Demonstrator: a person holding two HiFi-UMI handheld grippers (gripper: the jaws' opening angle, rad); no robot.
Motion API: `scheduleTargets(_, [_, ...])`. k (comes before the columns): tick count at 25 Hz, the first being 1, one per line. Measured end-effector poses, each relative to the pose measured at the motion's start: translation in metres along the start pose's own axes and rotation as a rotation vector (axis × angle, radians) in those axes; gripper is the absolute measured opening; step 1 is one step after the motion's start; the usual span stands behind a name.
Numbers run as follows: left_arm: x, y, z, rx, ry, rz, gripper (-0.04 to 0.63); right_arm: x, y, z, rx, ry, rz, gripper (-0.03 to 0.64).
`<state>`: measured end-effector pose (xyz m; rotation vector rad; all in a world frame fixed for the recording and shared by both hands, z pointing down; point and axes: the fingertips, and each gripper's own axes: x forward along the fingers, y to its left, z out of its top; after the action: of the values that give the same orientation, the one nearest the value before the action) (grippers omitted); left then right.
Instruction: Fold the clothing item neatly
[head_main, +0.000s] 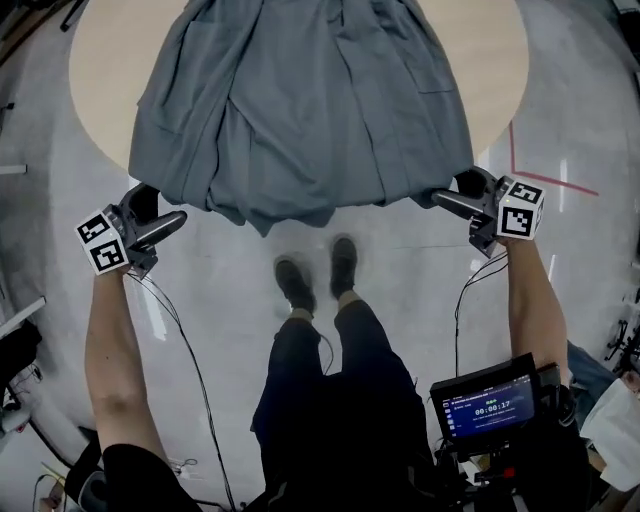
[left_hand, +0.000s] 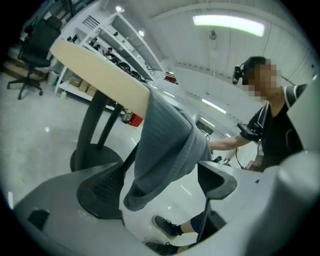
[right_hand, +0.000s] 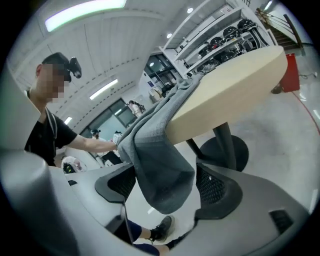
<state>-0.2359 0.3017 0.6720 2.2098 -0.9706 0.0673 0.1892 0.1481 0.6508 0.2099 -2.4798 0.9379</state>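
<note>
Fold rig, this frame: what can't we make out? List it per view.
- Garment top and collar: head view, cut off by the upper edge, so its type is unclear.
- Table far side: head view, same edge.
- Its top surface: both gripper views, seen from below the rim.
- Screen text: head view, too small.
- Shoes: head view, motion-blurred.

Round beige table (head_main: 480, 60) on grey floor (head_main: 420, 270) — small screen (head_main: 488, 405) glowing
</note>
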Motion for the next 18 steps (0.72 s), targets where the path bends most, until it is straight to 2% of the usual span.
scheduleTargets(1, [0.007, -0.005, -0.001, 0.024, 0.018, -0.048, 0.439, -0.001, -0.002, 0.004, -0.014, -0.024, 0.022, 0.351])
scheduleTargets(3, [0.013, -0.009, -0.004, 0.052, 0.030, -0.092, 0.439, -0.003, -0.009, 0.008, -0.045, -0.039, 0.039, 0.353])
scheduleTargets(7, [0.022, -0.008, -0.005, 0.082, 0.041, -0.097, 0.434, 0.022, 0.002, 0.006, -0.086, -0.005, 0.138, 0.350])
scheduleTargets(9, [0.024, -0.013, -0.005, 0.095, 0.046, -0.104, 0.349, 0.029, 0.014, 0.007, -0.079, -0.009, 0.187, 0.338])
scheduleTargets(10, [0.023, -0.017, -0.006, 0.097, 0.048, -0.107, 0.284, 0.028, 0.018, 0.006, -0.069, -0.014, 0.190, 0.267])
scheduleTargets(11, [0.022, -0.023, -0.007, 0.092, 0.048, -0.108, 0.196, 0.024, 0.021, 0.005, -0.055, -0.021, 0.182, 0.156])
scheduleTargets(12, [0.019, -0.032, -0.005, 0.080, 0.042, -0.108, 0.105, 0.017, 0.025, 0.006, -0.041, -0.030, 0.172, 0.104])
scheduleTargets(13, [0.015, -0.043, 0.001, 0.067, 0.033, -0.108, 0.049, 0.007, 0.032, 0.010, -0.030, -0.037, 0.164, 0.067])
scheduleTargets(15, [0.008, -0.066, 0.045, 0.088, 0.009, -0.116, 0.015, -0.016, 0.046, 0.041, -0.044, -0.069, 0.166, 0.033])
scheduleTargets(18, [0.013, -0.081, 0.182, 0.279, -0.029, -0.143, 0.012, -0.054, 0.052, 0.148, -0.134, -0.228, 0.166, 0.031])
